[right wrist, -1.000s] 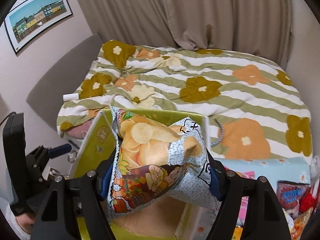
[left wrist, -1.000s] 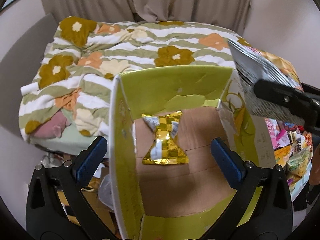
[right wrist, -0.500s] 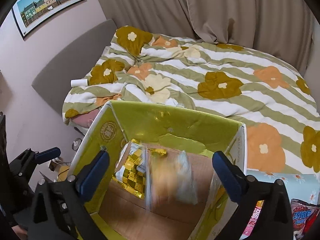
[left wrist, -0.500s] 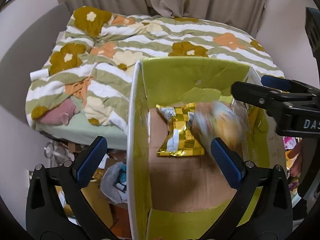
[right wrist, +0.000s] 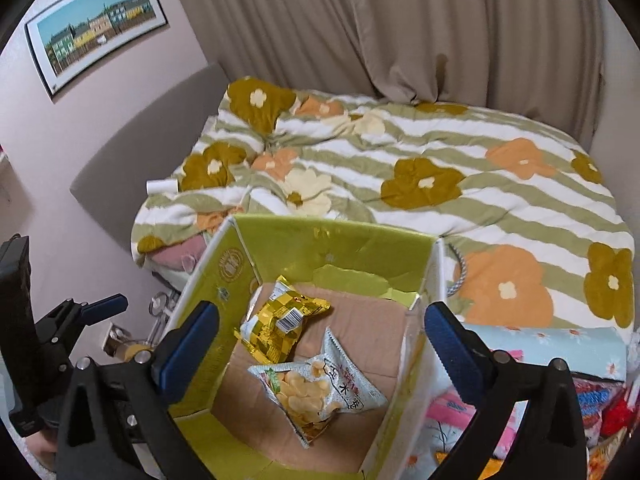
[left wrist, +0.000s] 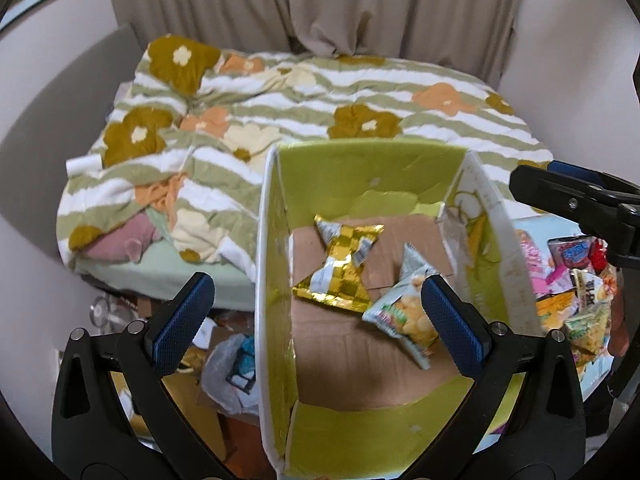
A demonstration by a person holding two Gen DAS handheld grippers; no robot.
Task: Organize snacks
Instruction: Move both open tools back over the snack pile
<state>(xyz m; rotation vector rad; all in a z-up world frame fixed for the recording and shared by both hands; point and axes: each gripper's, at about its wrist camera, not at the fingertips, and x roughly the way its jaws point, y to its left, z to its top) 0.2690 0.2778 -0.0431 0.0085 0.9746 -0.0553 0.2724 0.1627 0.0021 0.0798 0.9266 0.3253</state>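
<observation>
An open green cardboard box stands in front of the bed. On its brown floor lie a gold checkered snack bag and a silver chip bag side by side. My left gripper hangs above the box's left wall, open and empty. My right gripper hovers open over the box with nothing between its fingers; it also shows at the right edge of the left wrist view. The left gripper appears at the left edge of the right wrist view.
A bed with a striped flower quilt lies behind the box. A pile of snack packets sits to the right on a light blue flowered cloth. Clutter and a plastic bag lie on the floor at left.
The right gripper opened and let go of the chip bag, which fell into the box beside the gold bag. Both grippers then rose a little away from the box.
</observation>
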